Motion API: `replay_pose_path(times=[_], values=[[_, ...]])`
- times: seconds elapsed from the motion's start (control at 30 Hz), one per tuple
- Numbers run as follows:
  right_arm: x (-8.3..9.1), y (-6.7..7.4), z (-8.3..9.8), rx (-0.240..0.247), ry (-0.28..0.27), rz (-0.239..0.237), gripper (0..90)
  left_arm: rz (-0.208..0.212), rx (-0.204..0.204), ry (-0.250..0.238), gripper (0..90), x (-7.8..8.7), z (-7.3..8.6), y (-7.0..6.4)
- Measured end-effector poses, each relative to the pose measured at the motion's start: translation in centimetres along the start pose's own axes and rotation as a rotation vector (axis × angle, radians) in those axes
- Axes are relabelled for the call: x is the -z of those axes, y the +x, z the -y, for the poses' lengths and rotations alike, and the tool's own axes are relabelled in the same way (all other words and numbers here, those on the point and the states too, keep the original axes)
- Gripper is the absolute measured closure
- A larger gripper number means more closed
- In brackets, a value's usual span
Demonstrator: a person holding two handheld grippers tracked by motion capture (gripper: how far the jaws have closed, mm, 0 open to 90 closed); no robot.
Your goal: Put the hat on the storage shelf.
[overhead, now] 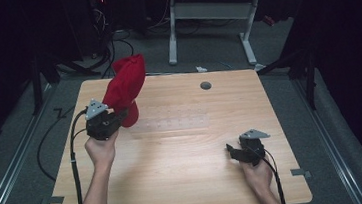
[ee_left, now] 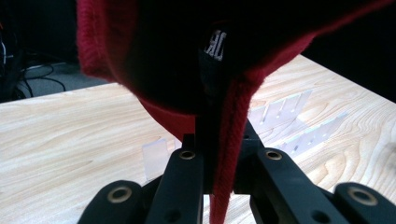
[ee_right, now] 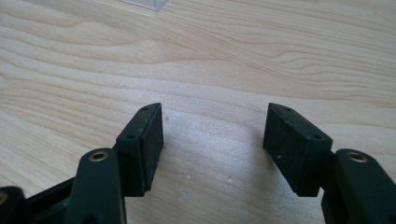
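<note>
1. Your left gripper [overhead: 120, 115] is raised above the left side of the wooden table [overhead: 186, 182], its jaws clamped tight on the edge of a red knit hat [overhead: 124, 85], which hangs lifted off the tabletop.
2. Your left forearm reaches forward from the near edge.
3. Your right gripper [ee_right: 212, 140] rests low at the table's near right, jaws spread wide, holding nothing.
4. A clear plastic organiser [overhead: 171, 123] lies mid-table, beside the hat.

Red knit against pale wood

The red knitted fabric hat [overhead: 126, 85] carries a black label with white lettering [ee_left: 217, 45]; the light, wavy-grained wooden table [overhead: 184, 152] bears a small grey round disc [overhead: 205, 85] and a clear plastic rack [ee_left: 299, 121]; both grippers are black, grey-plated.
</note>
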State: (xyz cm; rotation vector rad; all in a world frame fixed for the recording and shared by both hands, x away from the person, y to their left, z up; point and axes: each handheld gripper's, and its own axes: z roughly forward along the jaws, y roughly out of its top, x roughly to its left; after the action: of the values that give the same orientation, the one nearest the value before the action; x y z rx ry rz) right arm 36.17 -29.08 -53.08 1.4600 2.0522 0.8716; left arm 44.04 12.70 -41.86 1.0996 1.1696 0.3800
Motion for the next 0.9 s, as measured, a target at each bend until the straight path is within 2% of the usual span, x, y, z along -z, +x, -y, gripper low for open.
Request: replay_pose_path(times=[0.1, 0.27, 0.47, 0.67, 0.9], values=[[0.0, 0.0, 0.0, 0.002, 0.000, 0.000, 38.0, -0.014, -0.014, 0.012, 84.8, -0.4, 0.4, 0.3], [0.0, 0.0, 0.0, 0.001, 0.001, -0.001, 37.8, -0.017, -0.005, 0.006, 84.8, -0.8, 0.5, 0.5], [0.0, 0.0, 0.0, 0.002, 0.001, 0.000, 37.7, -0.029, -0.013, 0.009, 84.8, -1.3, 0.9, 0.7], [0.0, 0.0, 0.0, 0.004, -0.001, 0.000, 37.6, -0.035, -0.034, 0.017, 84.8, -1.7, 1.5, 0.8], [0.0, 0.0, 0.0, 0.004, 0.000, -0.001, 37.4, -0.059, -0.005, 0.017, 84.7, -1.9, 2.5, 1.7]])
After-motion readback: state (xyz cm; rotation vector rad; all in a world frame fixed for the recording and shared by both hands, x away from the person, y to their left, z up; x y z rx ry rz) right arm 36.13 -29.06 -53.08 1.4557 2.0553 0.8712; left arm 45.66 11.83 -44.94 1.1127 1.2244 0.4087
